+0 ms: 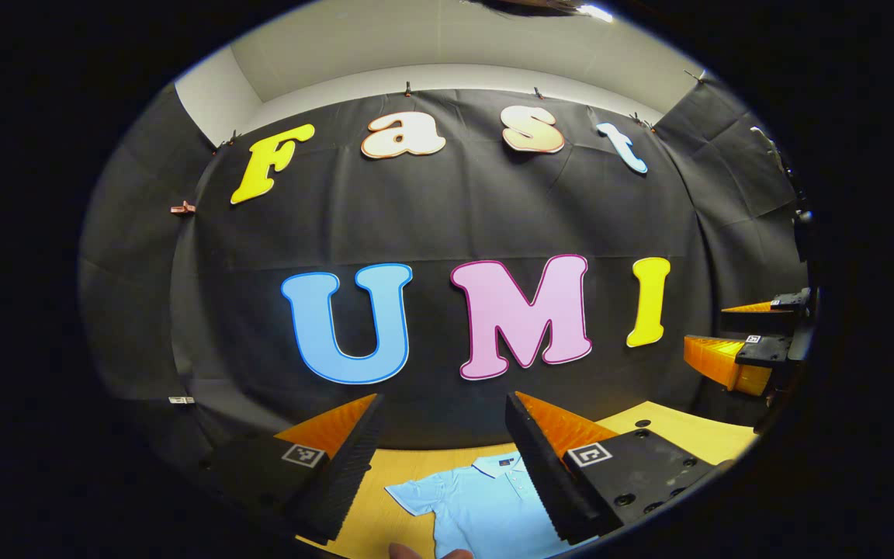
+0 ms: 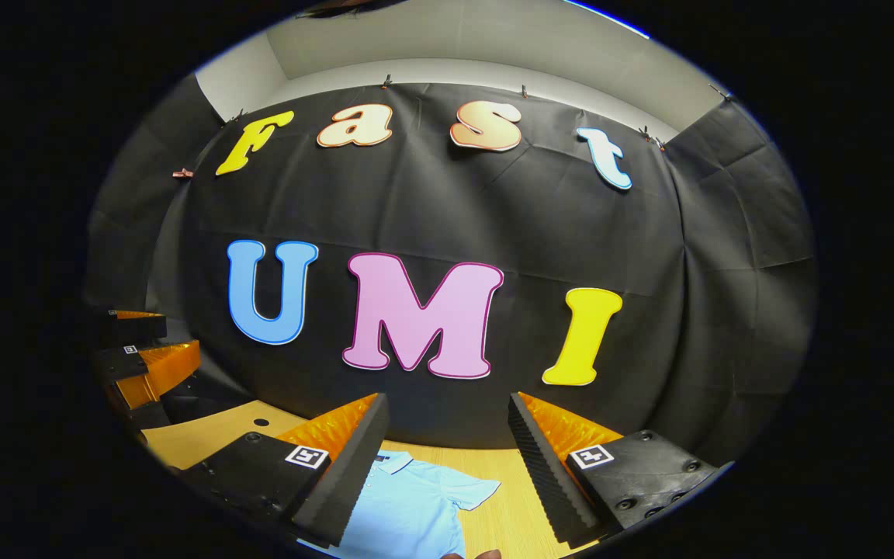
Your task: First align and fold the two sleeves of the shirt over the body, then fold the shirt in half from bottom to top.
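Both sets of tongs are up in the air, fingers spread wide apart with nothing between them. In the left gripper view the left tongs [image 1: 447,404] hang above the near part of the desk [image 1: 672,431], fingers pointing toward the back wall, and through the gap you can see the light blue polo shirt [image 1: 486,508] lying flat on the wood, collar toward the wall, one short sleeve sticking out to the side. The other tongs show at the right edge of that view, also spread open and holding nothing.

Same deal in the right gripper view: the right tongs [image 2: 451,404] are wide open over the desk [image 2: 206,435], and the shirt [image 2: 408,505] sits below and between the fingers, a bit toward the left one, with its other sleeve spread out flat. The left tongs [image 2: 148,341] show off at the left edge there, held up off the desk.

Neither pair touches the shirt. Fingertips of a hand [image 1: 427,553] peek in at the very bottom edge. Black cloth hangs behind the desk.
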`<state>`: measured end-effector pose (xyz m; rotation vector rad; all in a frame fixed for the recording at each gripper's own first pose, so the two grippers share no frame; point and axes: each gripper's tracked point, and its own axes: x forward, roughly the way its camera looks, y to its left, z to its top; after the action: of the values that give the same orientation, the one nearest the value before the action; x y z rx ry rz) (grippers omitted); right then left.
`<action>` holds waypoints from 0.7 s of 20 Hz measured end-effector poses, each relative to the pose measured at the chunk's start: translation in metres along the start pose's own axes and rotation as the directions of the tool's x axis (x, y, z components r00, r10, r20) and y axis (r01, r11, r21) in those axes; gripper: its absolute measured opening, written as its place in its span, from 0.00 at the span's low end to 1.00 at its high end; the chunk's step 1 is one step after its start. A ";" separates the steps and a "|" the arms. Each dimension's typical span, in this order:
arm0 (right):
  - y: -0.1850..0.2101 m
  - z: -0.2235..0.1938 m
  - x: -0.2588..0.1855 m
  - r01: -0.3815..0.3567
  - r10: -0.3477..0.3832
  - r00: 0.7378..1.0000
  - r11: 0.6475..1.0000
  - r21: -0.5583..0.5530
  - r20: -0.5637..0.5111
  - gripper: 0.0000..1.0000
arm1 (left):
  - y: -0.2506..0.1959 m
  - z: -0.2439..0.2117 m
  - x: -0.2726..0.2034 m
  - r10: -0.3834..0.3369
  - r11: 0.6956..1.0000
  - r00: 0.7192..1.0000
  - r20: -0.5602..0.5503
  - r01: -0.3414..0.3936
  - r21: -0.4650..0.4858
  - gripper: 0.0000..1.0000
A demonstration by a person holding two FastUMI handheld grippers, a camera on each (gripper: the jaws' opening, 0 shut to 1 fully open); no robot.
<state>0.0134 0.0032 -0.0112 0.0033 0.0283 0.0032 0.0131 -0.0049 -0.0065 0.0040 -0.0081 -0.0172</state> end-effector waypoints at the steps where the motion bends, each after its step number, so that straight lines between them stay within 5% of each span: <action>1: 0.000 0.000 0.001 0.002 -0.002 1.000 1.000 -0.001 0.002 0.96 | -0.001 -0.002 0.001 -0.001 1.000 1.000 -0.002 0.001 -0.001 0.98; 9: -0.015 -0.049 0.056 0.032 -0.033 0.988 0.999 -0.013 -0.151 0.96 | -0.003 -0.010 0.005 -0.005 1.000 1.000 -0.007 0.005 0.007 0.97; 14: -0.041 -0.154 0.118 0.084 -0.047 0.916 0.994 0.075 -0.399 0.97 | -0.009 -0.019 0.006 -0.008 1.000 1.000 -0.024 0.009 0.012 0.98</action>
<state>0.1272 -0.0372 -0.1691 0.0933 0.4370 -0.0648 0.0190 -0.0135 -0.0252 0.0159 0.0154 -0.0256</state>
